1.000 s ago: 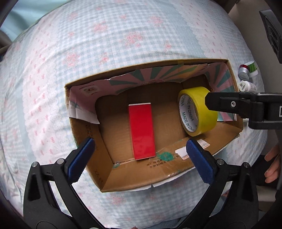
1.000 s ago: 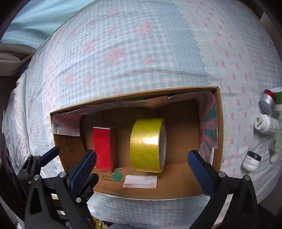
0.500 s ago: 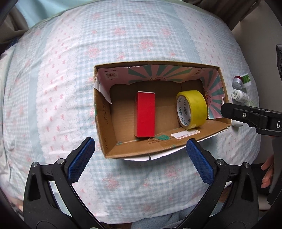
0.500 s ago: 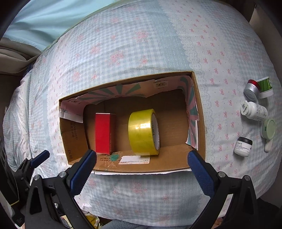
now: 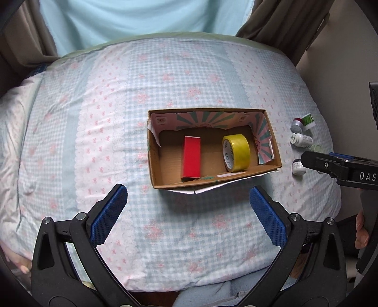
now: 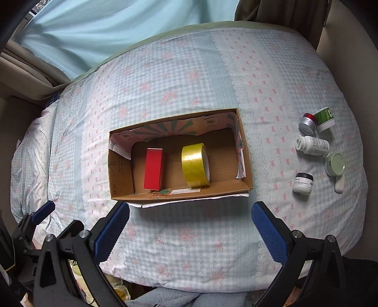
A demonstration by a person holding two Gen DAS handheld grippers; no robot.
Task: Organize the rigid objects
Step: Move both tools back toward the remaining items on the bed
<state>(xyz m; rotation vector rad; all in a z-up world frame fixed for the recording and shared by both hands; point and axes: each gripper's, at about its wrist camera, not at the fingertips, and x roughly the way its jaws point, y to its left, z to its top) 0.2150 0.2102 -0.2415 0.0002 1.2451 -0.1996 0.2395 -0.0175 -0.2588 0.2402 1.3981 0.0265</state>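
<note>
An open cardboard box (image 5: 156, 174) (image 6: 120, 170) lies on the bed. Inside it a red box (image 5: 191, 157) (image 6: 154, 169) lies on the left and a yellow tape roll (image 5: 236, 152) (image 6: 195, 164) stands on edge on the right. My left gripper (image 5: 186, 205) is open and empty, held back above the bed's near side. My right gripper (image 6: 189, 224) is open and empty too, in front of the box. To the right of the box lie small containers: a white pill bottle (image 6: 311, 144) (image 5: 301, 139), a black-lidded jar (image 6: 302, 183), a green-lidded jar (image 6: 335, 163), a red-and-silver jar (image 6: 307, 122) and a green-labelled jar (image 6: 325, 118).
The bed has a blue checked floral cover (image 5: 165, 94) (image 6: 189, 78). A light blue curtain (image 5: 141, 19) hangs behind it. The right gripper's black arm (image 5: 342, 165) reaches in at the right of the left wrist view. The left gripper's tip (image 6: 43, 209) shows at the lower left of the right wrist view.
Both grippers have pulled back and up from the cardboard box, which now looks much smaller. The tape roll and red box stay inside it. Both grippers remain open.
</note>
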